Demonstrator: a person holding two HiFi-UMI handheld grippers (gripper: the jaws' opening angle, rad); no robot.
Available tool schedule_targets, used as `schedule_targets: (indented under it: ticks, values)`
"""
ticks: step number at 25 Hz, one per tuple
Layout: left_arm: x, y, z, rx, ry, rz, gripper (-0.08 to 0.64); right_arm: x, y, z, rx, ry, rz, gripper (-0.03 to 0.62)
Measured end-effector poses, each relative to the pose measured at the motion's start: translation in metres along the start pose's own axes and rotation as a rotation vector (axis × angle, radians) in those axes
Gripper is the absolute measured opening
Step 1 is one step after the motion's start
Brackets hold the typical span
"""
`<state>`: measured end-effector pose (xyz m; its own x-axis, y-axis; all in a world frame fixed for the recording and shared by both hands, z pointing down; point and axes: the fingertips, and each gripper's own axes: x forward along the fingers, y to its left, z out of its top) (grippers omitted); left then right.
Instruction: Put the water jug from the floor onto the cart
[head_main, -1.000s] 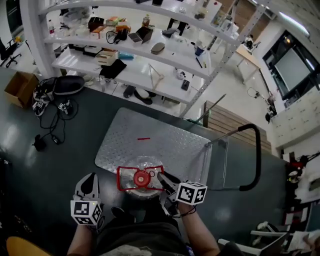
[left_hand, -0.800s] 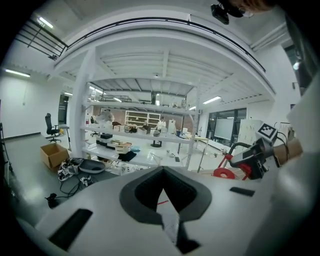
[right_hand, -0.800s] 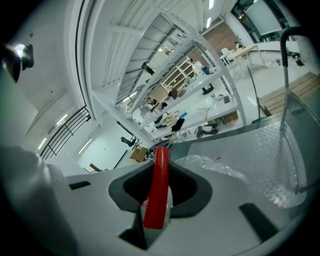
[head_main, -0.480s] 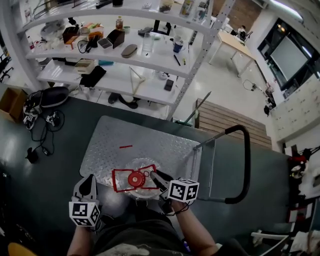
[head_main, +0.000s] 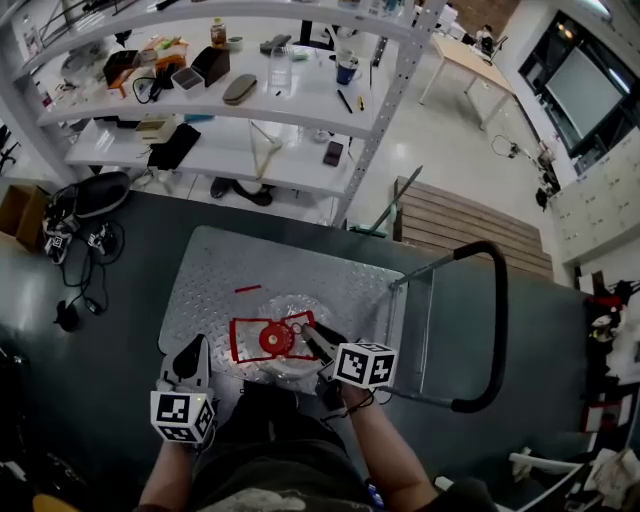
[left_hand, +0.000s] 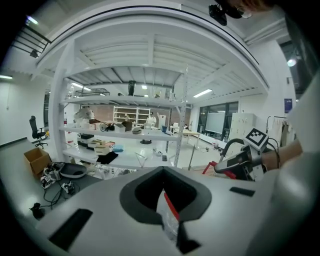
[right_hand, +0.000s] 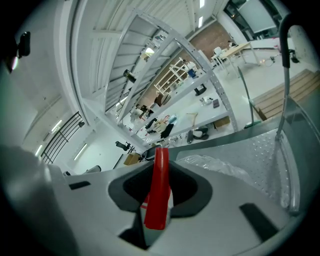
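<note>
The water jug (head_main: 285, 352) is clear plastic with a red cap and a red carry handle (head_main: 252, 338). It is over the near part of the cart's metal deck (head_main: 300, 275); I cannot tell whether it rests there. My right gripper (head_main: 307, 340) is shut on the red handle (right_hand: 160, 187), and the jug's clear body (right_hand: 215, 167) shows just beyond the jaws. My left gripper (head_main: 192, 352) is at the cart's near left corner, jaws together and holding nothing. The left gripper view shows its own jaws (left_hand: 167, 220) closed, with the right gripper (left_hand: 240, 160) off to the right.
The cart's black push handle (head_main: 495, 330) and its upright rails stand right of the jug. A small red mark (head_main: 247, 289) lies on the deck. White shelving (head_main: 250, 110) with several items is behind the cart. A bag and cables (head_main: 85, 215) lie on the floor at left, and a wooden pallet (head_main: 470, 235) at back right.
Both grippers moved forward toward the shelving. The jug went with the right gripper from the cart's near edge further over the deck. The left gripper now sits beside the cart's corner.
</note>
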<state>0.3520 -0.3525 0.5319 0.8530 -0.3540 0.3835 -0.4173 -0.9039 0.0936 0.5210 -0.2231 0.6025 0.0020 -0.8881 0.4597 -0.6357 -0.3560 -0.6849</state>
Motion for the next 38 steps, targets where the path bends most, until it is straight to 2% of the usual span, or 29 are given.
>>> schedule_targets:
  ticks: [13, 23, 30, 38]
  values:
    - [0.087, 0.034, 0.017, 0.031, 0.057, -0.135, 0.005, 0.068, -0.025, 0.038, 0.075, -0.091, -0.073, 0.072]
    - [0.12, 0.041, 0.009, 0.039, 0.103, -0.17, 0.005, 0.098, -0.057, 0.027, 0.104, -0.059, -0.113, 0.073]
    - [0.118, 0.034, 0.002, 0.044, 0.122, -0.191, 0.005, 0.093, -0.07, 0.028, 0.14, -0.101, -0.128, 0.074]
    - [0.12, 0.025, -0.002, 0.051, 0.14, -0.223, 0.005, 0.058, -0.113, 0.037, 0.153, -0.17, -0.262, 0.072]
